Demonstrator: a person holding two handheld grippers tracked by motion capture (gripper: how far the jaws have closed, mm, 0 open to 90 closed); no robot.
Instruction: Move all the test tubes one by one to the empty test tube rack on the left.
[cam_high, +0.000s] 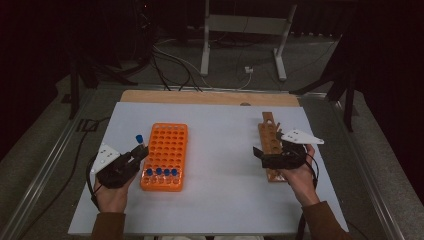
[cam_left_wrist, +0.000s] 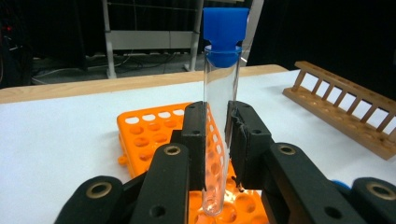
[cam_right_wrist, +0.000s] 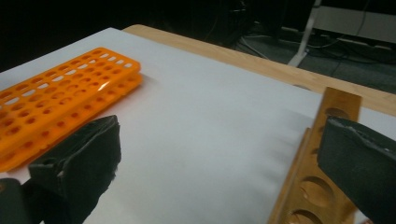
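Tube (cam_left_wrist: 220, 112) first: a clear glass test tube with a blue cap (cam_left_wrist: 225, 32), clamped upright between the jaws of the left gripper (cam_high: 131, 159), its round bottom hanging just above the near end of the orange rack (cam_high: 165, 155). The grip sits at mid-length, so plenty of glass shows below the jaws. To seat it well, I judge the tube should stay vertical, its tip centred over one free hole, then go straight down without scraping the rim. The jaws ought to part only once the bottom rests in the rack. Four blue-capped tubes (cam_high: 161, 172) already stand in the rack's nearest row, so a hole beside or behind them looks the likely target; brushing their caps is the main risk.

Across the white counter (cam_high: 220, 150), the right gripper (cam_high: 270, 152) has its jaws wide apart and empty, hovering by the wooden rack (cam_high: 268, 136). That rack's round holes (cam_right_wrist: 314, 190) look empty. The right hand (cam_high: 300, 175) could steady a rack if needed.
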